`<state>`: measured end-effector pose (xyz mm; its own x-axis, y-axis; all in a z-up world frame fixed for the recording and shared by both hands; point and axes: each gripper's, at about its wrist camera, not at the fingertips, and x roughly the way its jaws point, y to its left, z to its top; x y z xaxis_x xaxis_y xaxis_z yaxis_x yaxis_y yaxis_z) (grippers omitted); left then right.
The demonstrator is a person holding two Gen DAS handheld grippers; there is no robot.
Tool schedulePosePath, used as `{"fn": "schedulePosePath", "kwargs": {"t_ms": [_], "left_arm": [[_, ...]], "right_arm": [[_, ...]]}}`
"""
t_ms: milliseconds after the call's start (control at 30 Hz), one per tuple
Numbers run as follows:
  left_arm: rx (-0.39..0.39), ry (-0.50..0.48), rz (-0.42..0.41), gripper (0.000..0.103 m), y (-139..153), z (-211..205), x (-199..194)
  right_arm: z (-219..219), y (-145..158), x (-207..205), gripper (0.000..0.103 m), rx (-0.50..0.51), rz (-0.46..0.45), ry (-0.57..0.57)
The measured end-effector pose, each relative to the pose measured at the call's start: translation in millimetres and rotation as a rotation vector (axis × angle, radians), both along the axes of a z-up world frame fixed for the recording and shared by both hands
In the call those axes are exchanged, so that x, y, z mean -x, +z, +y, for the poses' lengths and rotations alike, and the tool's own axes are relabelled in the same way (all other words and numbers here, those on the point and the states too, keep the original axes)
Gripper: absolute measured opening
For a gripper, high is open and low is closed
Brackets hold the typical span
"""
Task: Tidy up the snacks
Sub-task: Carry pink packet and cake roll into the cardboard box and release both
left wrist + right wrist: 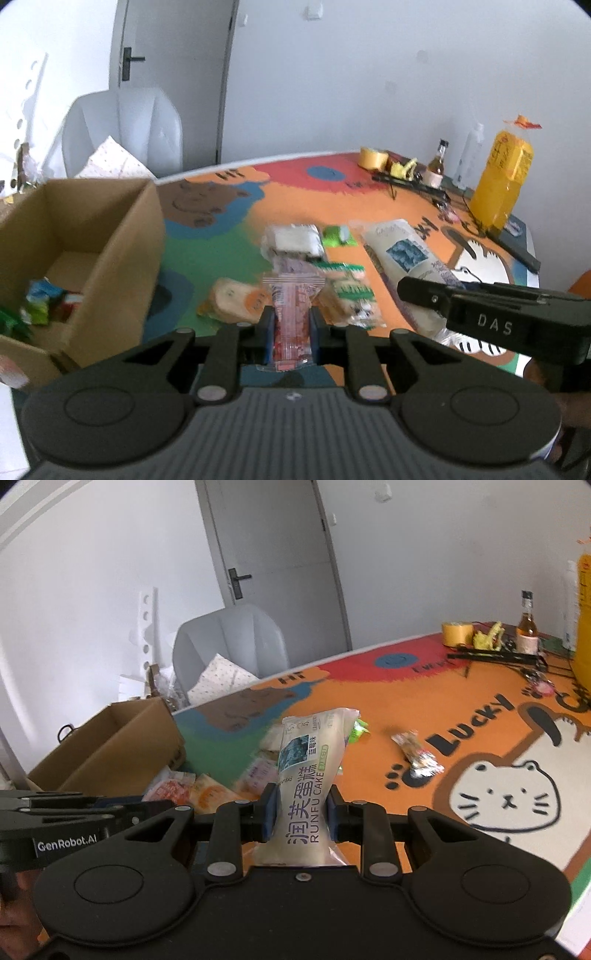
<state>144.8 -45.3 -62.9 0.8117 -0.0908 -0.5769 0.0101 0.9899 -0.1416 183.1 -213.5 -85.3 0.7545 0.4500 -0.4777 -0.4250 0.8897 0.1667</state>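
Clamping a red-printed clear plastic snack sachet (291, 317) in left tongs (290, 332), above loose wrapped snacks (236, 302) lying on colourful cartoon-print tabletop (369, 206). Squeezing a long pale "RUNFU CAKE" packet (310, 782) in right tongs (303, 812). Sitting left: open brown cardboard box (122, 240), holding snacks.

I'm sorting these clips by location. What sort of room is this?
Probably a room in a home or a small office: a table under a colourful cartoon cat mat, a white door with a lever handle, a grey chair, and a cardboard box for loose snacks.
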Motion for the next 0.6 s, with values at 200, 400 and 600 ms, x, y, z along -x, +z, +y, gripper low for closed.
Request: {"fn": "schedulePosePath", "kwargs": {"t_ms": [200, 400, 600], "left_arm": [[-0.007, 0.033, -0.044, 0.018, 16.9, 16.9, 6.3], [-0.015, 0.078, -0.079, 0.018, 30.7, 36.5, 13.3], [-0.023, 0.129, -0.106, 0.017, 41.9, 59.4, 19.8]], "right_arm": [[17.9, 9.8, -4.2, 0.025, -0.012, -0.026, 0.047], [40.1, 16.7, -7.5, 0.025, -0.022, -0.043, 0.095], [63.8, 21.1, -8.4, 0.025, -0.029, -0.055, 0.144]]}}
